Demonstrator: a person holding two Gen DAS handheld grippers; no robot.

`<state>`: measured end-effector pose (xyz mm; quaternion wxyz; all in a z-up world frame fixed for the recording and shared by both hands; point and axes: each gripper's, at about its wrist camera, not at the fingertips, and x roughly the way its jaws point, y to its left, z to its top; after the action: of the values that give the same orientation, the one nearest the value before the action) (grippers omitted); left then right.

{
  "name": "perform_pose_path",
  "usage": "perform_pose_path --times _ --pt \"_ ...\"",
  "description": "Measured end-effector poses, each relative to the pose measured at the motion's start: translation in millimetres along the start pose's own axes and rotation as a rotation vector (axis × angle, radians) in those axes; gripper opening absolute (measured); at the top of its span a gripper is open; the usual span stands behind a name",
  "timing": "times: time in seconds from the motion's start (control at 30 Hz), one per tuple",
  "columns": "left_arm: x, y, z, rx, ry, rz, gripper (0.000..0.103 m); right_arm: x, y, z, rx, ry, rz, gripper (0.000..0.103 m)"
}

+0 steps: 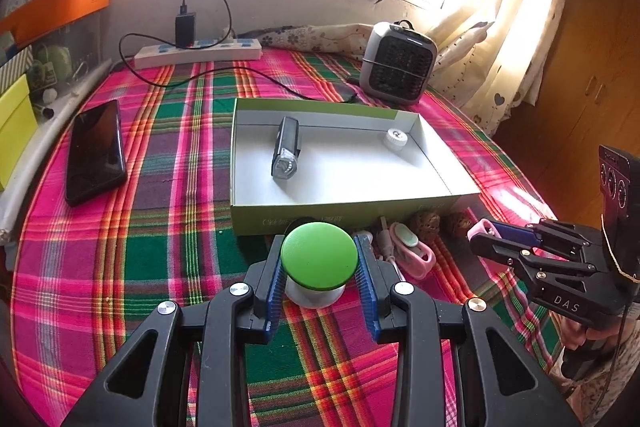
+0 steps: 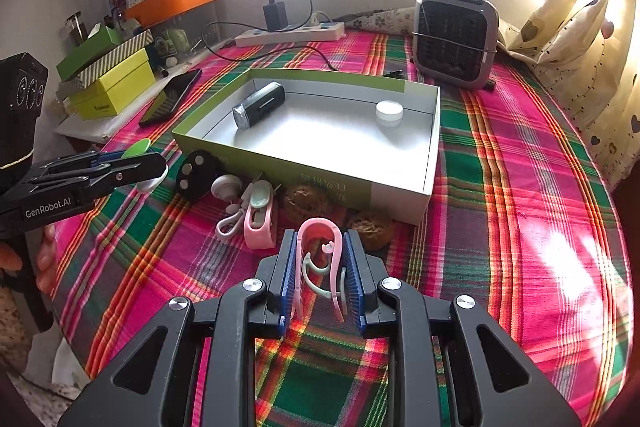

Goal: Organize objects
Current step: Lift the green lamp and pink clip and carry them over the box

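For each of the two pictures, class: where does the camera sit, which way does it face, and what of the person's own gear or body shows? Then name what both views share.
Left wrist: sits on the left gripper, looking forward and down past its green-capped object to the open box; the right gripper shows at right.
Right wrist: sits on the right gripper, which clamps a pink clip, facing the box; the left gripper and a hand show at left.
Shared: box, flashlight, white cap, phone, heater, plaid cloth.
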<state>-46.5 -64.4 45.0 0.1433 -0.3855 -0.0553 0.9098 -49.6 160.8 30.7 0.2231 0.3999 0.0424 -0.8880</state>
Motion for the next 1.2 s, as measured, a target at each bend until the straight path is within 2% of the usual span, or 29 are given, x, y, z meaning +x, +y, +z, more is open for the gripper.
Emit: perform_pose_path --times 0.5,0.83,1.2 --pt "20.2 -11.1 46.4 0.049 -0.029 -0.039 0.030 9.7 -16.7 44.0 0.043 -0.027 -0.033 0.024" --pt "54.7 -10.0 72.9 0.050 -0.007 -0.051 0.030 38.5 -32.0 71.0 0.067 -0.011 -0.048 0.024" --pt "96.3 -11.3 91.5 0.072 0.033 -0.059 0.030 69.4 -41.0 83.2 0.075 0.024 -0.048 0.024"
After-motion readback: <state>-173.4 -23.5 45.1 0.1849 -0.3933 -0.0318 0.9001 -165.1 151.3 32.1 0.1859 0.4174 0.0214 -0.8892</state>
